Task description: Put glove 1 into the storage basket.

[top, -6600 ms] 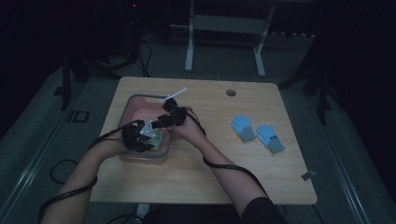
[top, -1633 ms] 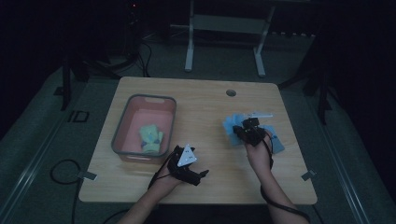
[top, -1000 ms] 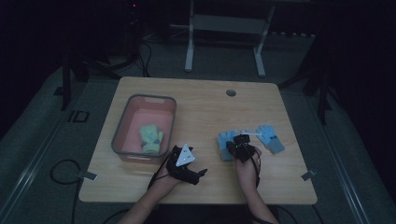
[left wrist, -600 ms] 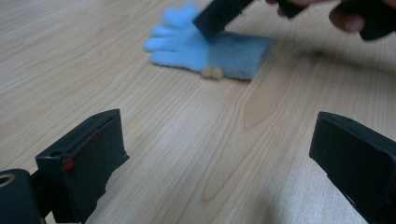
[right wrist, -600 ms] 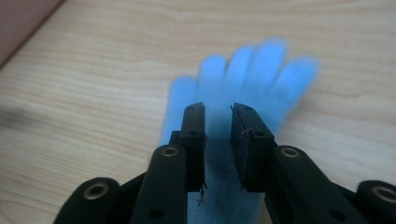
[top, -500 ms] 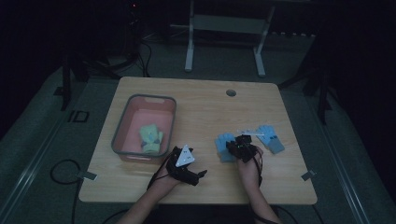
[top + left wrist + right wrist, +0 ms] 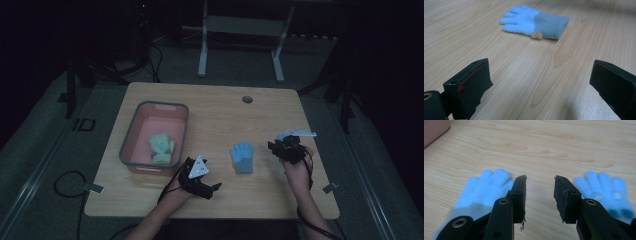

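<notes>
One blue glove point(image 7: 242, 157) lies just left of the right gripper point(image 7: 276, 148), whose parted jaws have just been opening, empty.

A pale wooden table point(image 7: 215, 107) stands on grey floor point(image 7: 45, 165) in a dim room

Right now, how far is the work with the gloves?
Done: one pale green knitted glove lies in the pink plastic bin. In hand: nothing; the right hand-held gripper, jaws just opening, is empty, between two light blue knitted gloves. Left: both lie on the wooden table.
</notes>
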Tool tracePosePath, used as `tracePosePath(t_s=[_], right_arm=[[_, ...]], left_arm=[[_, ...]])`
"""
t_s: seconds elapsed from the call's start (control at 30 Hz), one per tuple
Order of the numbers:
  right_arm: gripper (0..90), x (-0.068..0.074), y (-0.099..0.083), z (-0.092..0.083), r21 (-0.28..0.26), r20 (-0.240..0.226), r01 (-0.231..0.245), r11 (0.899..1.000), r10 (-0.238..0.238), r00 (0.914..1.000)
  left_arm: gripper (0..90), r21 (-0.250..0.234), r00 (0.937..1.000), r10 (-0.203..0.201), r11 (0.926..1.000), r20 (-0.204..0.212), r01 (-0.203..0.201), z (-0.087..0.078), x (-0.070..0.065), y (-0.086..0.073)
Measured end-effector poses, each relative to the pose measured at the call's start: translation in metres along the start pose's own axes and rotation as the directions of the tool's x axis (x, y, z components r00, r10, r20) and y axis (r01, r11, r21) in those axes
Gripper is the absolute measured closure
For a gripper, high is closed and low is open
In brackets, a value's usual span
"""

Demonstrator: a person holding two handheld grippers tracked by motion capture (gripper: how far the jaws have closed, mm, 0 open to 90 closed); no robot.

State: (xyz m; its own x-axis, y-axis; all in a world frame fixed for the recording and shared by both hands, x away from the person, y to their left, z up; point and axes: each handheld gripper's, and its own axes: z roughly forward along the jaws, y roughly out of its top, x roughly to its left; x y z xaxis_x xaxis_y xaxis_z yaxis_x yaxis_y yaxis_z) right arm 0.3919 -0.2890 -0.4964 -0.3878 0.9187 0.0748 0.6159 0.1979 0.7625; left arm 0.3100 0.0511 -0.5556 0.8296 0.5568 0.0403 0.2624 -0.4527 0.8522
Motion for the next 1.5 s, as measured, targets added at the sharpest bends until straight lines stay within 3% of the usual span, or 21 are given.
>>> tracePosePath(t_s=[0.13,0.27,0.53,0.67,0.87,0.97,1.03,1.13,1.2,1.37,1.5], right_arm=[[62.5,-0.020,0.002,-0.004,-0.003,-0.050,0.060,0.998,-0.060,0.9969],[63.6,-0.038,0.003,-0.005,-0.007,-0.068,0.107,0.994,-0.107,0.9920],[65.5,-0.065,-0.004,0.002,0.030,-0.061,0.109,0.994,-0.107,0.9923],[64.9,-0.085,-0.014,0.010,0.066,-0.029,0.083,0.994,-0.082,0.9962],[63.6,-0.101,-0.028,0.022,0.122,-0.007,0.081,0.989,-0.080,0.9967],[66.5,-0.101,-0.035,0.023,0.099,-0.014,0.103,0.990,-0.102,0.9947],[71.6,-0.101,-0.036,0.024,0.091,-0.017,0.090,0.992,-0.089,0.9959],[83.0,-0.100,-0.036,0.023,0.098,-0.019,0.072,0.993,-0.071,0.9973],[85.5,-0.096,-0.034,0.023,0.114,0.001,0.075,0.991,-0.076,0.9971],[87.3,-0.083,-0.029,0.015,0.109,0.054,0.028,0.994,-0.034,0.9980],[87.4,-0.069,-0.020,-0.003,0.072,0.051,-0.064,0.995,0.061,0.9968]], left_arm=[[3.0,0.005,1.0000,0.004,1.0000,0.001,-0.004,0.001,0.000,-0.001],[3.0,0.005,1.0000,0.001,1.0000,0.003,-0.001,0.000,0.000,-0.001],[3.0,0.006,1.0000,0.006,1.0000,0.003,-0.006,0.001,0.000,-0.001],[3.0,0.006,1.0000,0.009,0.9999,0.003,-0.009,0.000,0.000,-0.001],[3.0,0.006,0.9999,0.011,0.9999,0.005,-0.011,0.000,0.000,-0.001],[3.0,0.007,0.9999,0.012,0.9999,0.004,-0.012,0.000,0.000,-0.001],[3.0,0.006,0.9999,0.011,0.9999,0.004,-0.011,0.000,0.000,-0.001],[3.0,0.006,1.0000,0.009,0.9999,0.003,-0.009,0.000,0.000,-0.001],[3.0,0.005,0.9999,0.010,0.9999,0.003,-0.010,0.000,0.000,-0.001],[3.0,0.006,0.9999,0.015,0.9999,0.002,-0.015,0.000,-0.001,-0.001],[3.0,0.007,0.9999,0.016,0.9998,0.001,-0.016,0.000,-0.001,-0.001]])
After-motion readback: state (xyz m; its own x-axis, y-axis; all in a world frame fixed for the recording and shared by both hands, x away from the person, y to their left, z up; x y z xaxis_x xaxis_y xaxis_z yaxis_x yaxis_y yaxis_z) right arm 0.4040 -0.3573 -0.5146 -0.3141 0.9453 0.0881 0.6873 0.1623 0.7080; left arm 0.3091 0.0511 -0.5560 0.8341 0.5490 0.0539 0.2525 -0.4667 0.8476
